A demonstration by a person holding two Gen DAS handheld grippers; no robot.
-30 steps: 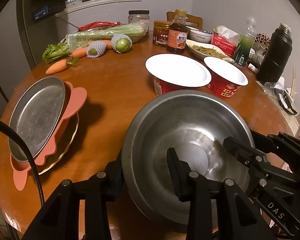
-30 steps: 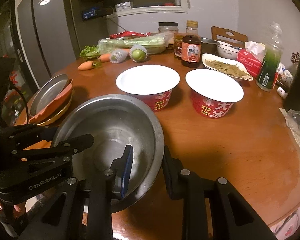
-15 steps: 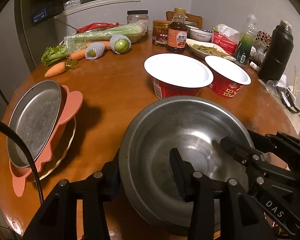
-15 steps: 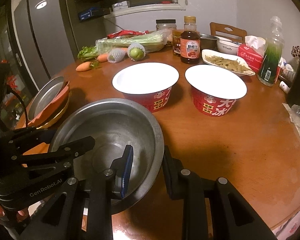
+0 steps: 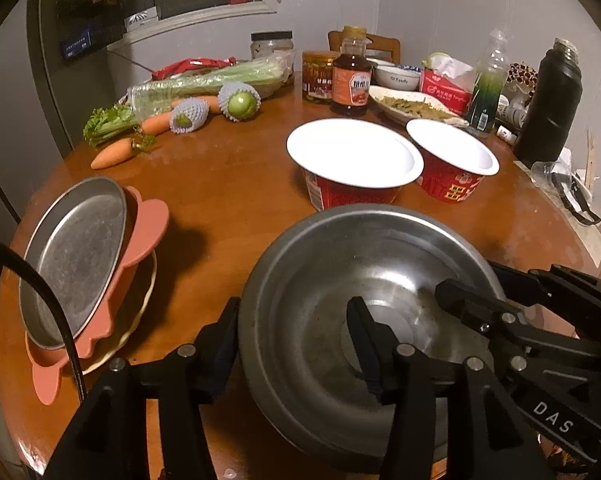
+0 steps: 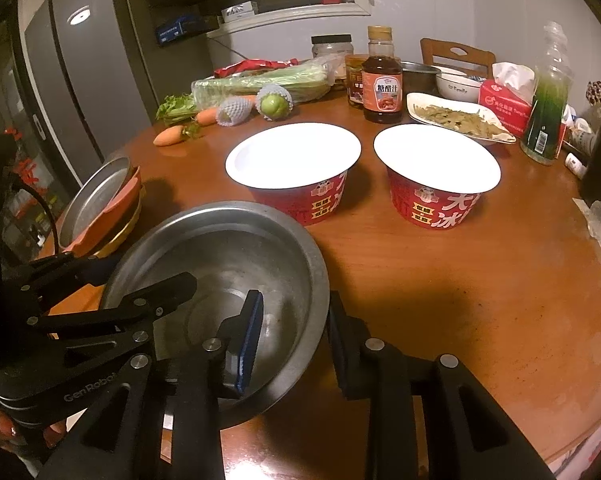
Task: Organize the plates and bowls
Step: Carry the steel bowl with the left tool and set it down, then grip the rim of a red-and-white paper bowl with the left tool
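While the steel bowl [image 5: 364, 280] is above the table's [image 5: 228, 184] near edge, your left gripper [image 5: 292, 334] and right gripper [image 6: 294, 332] each straddle its rim, jaws pressed on the wall.

1. Your round wooden table [image 5: 236, 184] has a glossy reddish-brown top.
2. At its left edge sits a stack [image 5: 96, 280]: a cream plate at the bottom directly on the wood, a pink plate over it, a metal plate on top, tilted.
3. Near the middle stand two red paper bowls [image 6: 300, 176], side by side with white insides.
4. Toward the far left lie carrots [image 5: 114, 154], celery in plastic [image 5: 204, 82] and two fruits in foam nets [image 5: 238, 102].
5. Along the far side stand a sauce bottle [image 6: 381, 76], jars [image 5: 318, 80], a dish of food [image 6: 456, 120], a white bowl [image 6: 458, 86], a tissue box [image 6: 504, 104] and a green bottle [image 6: 546, 100].
6. At the right stands a black flask [image 5: 548, 104].
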